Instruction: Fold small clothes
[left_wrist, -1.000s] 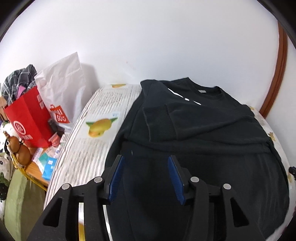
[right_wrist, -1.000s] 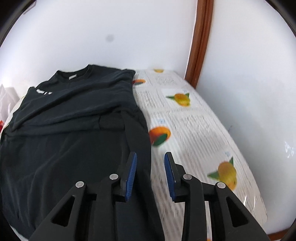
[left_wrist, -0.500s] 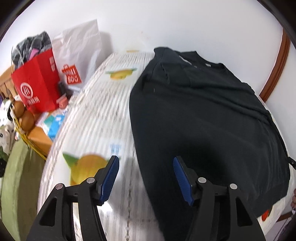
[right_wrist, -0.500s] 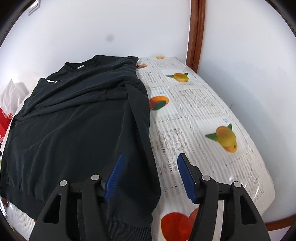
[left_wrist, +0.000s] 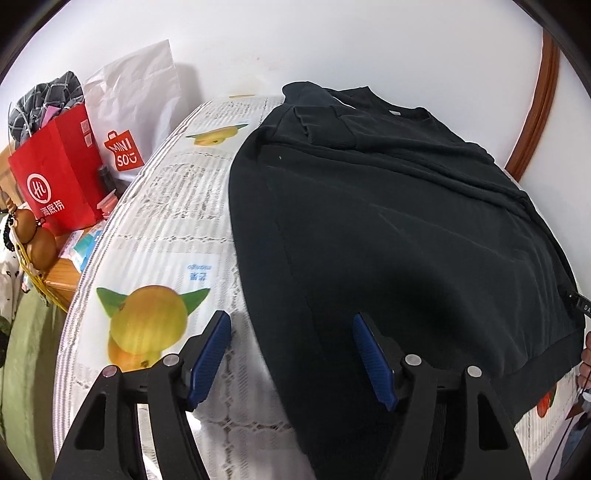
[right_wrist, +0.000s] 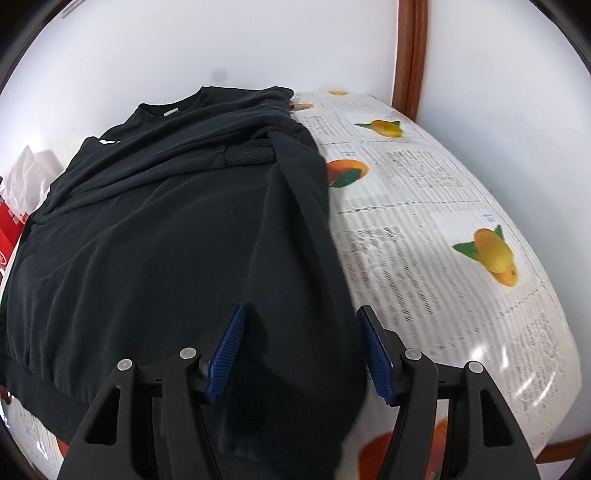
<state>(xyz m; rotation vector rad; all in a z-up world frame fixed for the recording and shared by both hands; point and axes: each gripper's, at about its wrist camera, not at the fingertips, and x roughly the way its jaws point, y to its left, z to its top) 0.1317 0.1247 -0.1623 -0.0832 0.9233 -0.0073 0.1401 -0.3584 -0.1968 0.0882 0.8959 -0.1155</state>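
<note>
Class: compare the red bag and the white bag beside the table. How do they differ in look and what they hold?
The red bag is bright red with a white round logo; the white bag is white with a red logo. The red bag stands nearer the camera and has checked cloth at its top; the white bag's contents are hidden. Both stand upright.

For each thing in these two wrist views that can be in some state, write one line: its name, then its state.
black sweatshirt: flat on the tablecloth, both sleeves folded across the chest.
left gripper: open, jaws just widened, straddling the sweatshirt's side edge.
right gripper: open, over the other side edge.
red bag: upright, stuffed.
</note>
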